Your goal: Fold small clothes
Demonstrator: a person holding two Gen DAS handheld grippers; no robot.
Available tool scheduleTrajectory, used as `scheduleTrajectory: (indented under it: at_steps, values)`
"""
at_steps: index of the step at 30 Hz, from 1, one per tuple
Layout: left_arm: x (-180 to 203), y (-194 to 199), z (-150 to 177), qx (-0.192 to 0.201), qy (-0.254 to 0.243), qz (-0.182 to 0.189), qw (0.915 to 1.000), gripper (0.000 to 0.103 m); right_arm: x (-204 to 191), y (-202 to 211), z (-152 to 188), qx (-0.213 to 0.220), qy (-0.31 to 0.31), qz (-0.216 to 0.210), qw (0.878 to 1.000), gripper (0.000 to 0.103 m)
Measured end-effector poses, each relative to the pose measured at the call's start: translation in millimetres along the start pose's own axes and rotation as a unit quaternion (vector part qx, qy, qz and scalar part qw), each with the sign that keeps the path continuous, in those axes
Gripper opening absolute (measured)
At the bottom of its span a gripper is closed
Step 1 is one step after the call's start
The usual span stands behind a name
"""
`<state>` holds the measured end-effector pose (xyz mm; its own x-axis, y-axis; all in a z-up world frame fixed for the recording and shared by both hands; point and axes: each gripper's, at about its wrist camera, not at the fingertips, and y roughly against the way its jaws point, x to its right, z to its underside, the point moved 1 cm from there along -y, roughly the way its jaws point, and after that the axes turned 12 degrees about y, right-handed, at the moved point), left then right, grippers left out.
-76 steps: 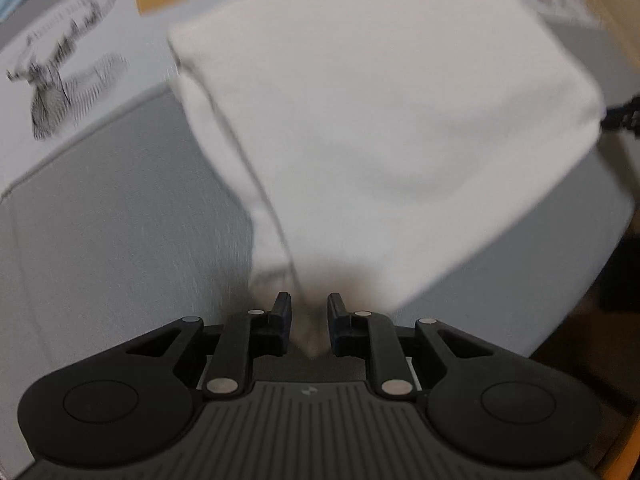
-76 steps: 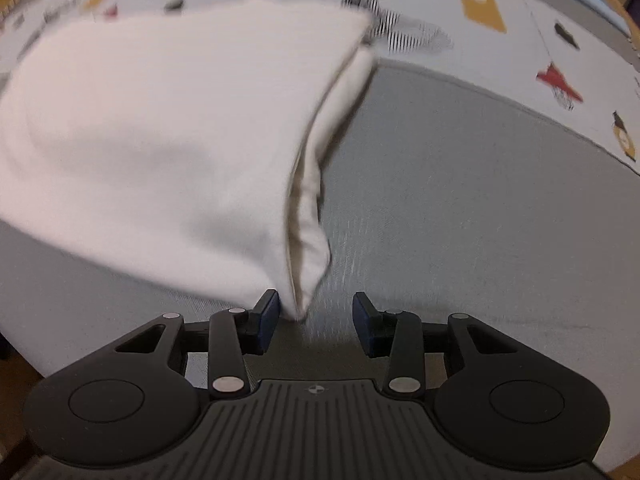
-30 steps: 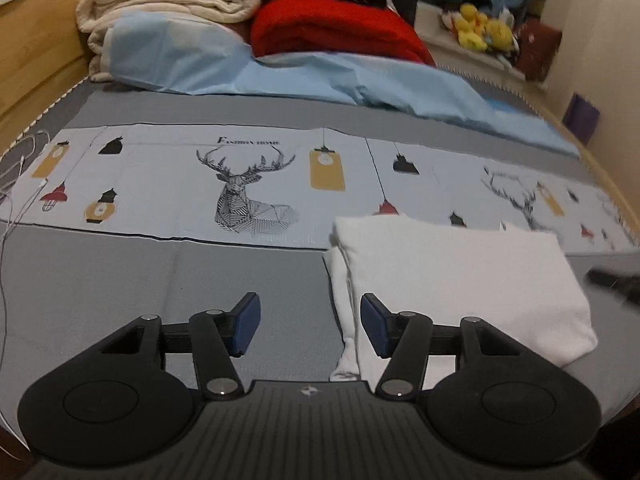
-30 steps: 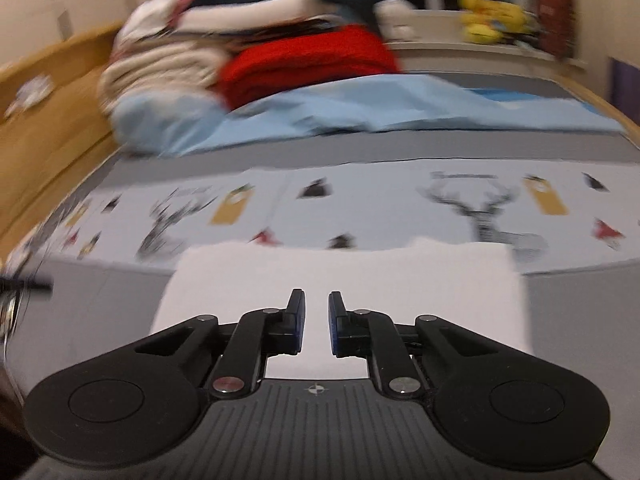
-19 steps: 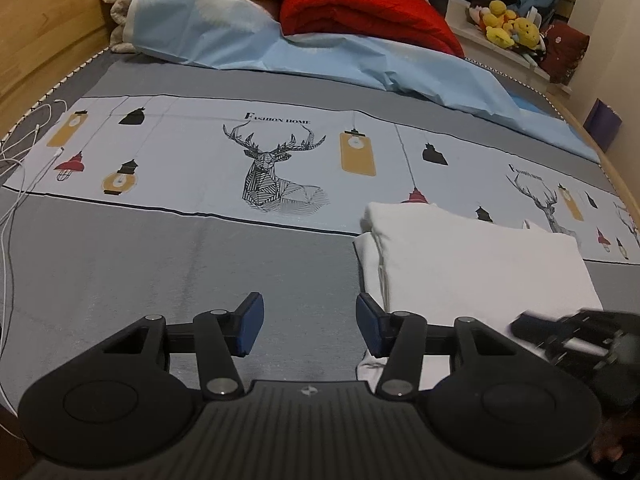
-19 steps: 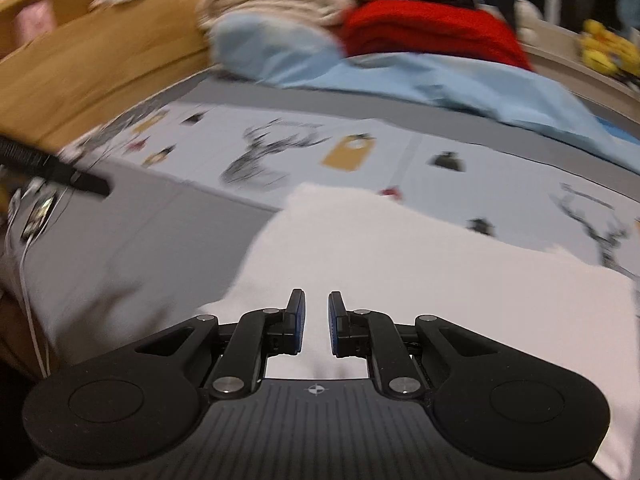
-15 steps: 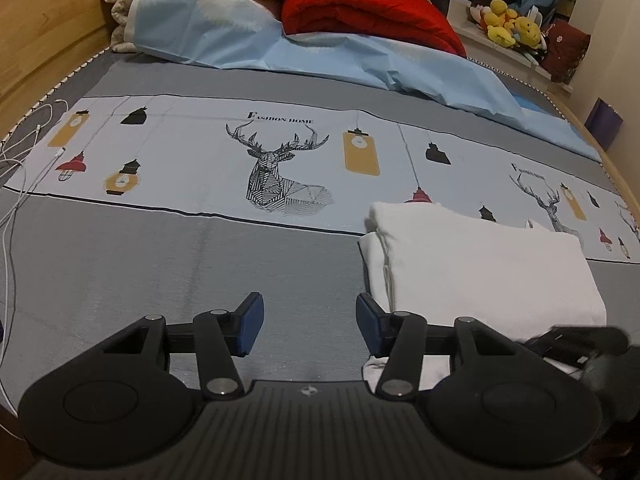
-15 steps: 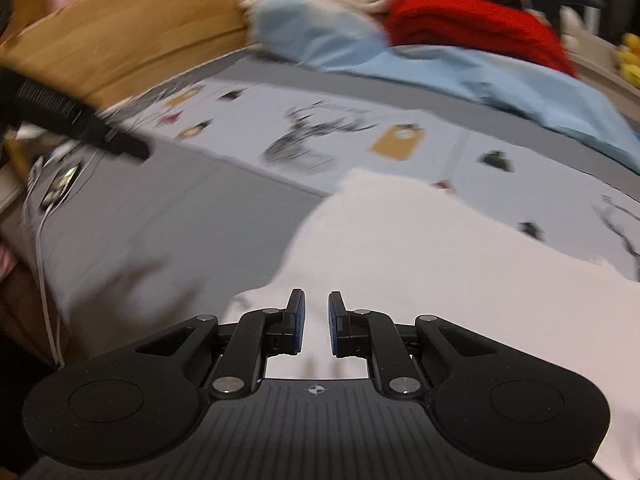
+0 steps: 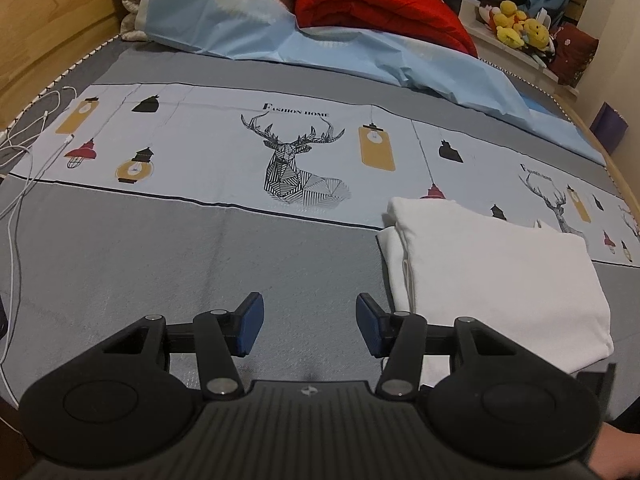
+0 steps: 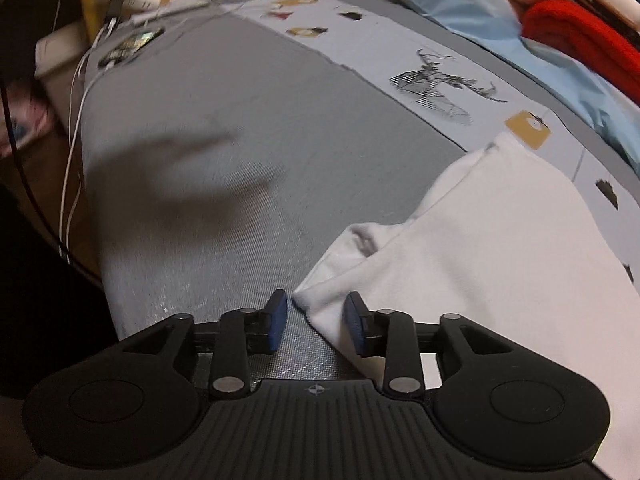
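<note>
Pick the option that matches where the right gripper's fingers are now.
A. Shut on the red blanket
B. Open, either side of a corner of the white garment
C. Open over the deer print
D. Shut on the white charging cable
B: the right gripper is open, with the near corner of the folded white garment between its blue pads.

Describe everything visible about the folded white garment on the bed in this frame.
The folded white cotton-like garment lies flat on the grey patterned bed cover, a rough rectangle in stacked layers, with lower layers peeking out along its left edge. Its far edge overlaps the pale deer-print band. The right tongs are open, straddling its near-left corner without visibly pinching. The left tongs are open, beside it over bare cover.
</note>
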<state>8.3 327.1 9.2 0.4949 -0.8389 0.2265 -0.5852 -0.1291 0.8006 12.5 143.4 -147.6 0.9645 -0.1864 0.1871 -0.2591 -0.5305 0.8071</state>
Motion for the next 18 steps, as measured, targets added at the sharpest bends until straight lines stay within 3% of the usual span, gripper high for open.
scheduleTrajectory:
  at_steps: [3, 4, 6, 8, 15, 18]
  values:
    - [3, -2, 0, -0.004, -0.005, 0.001, 1.0000, 0.056, -6, -4, 0, -0.002, 0.021, 0.010, 1.000, 0.035]
    - [4, -3, 0, -0.005, -0.008, 0.000, 0.9999, 0.056, -6, -3, -2, -0.004, 0.023, 0.010, 1.000, 0.031]
    - [9, -5, 0, -0.007, -0.015, -0.002, 0.9999, 0.056, -2, 0, -3, -0.003, 0.017, 0.011, 1.000, 0.013]
    - [13, -7, 0, -0.009, -0.018, -0.002, 0.9998, 0.056, 5, 8, -4, 0.006, -0.001, 0.005, 1.000, 0.010]
    - [30, -16, -1, -0.016, -0.030, -0.004, 0.9994, 0.057, 39, 58, -4, 0.073, -0.079, -0.002, 0.994, 0.009]
    - [40, -23, -3, -0.031, -0.014, 0.015, 0.9993, 0.060, 54, 82, 0, 0.103, -0.112, -0.002, 0.988, 0.009]
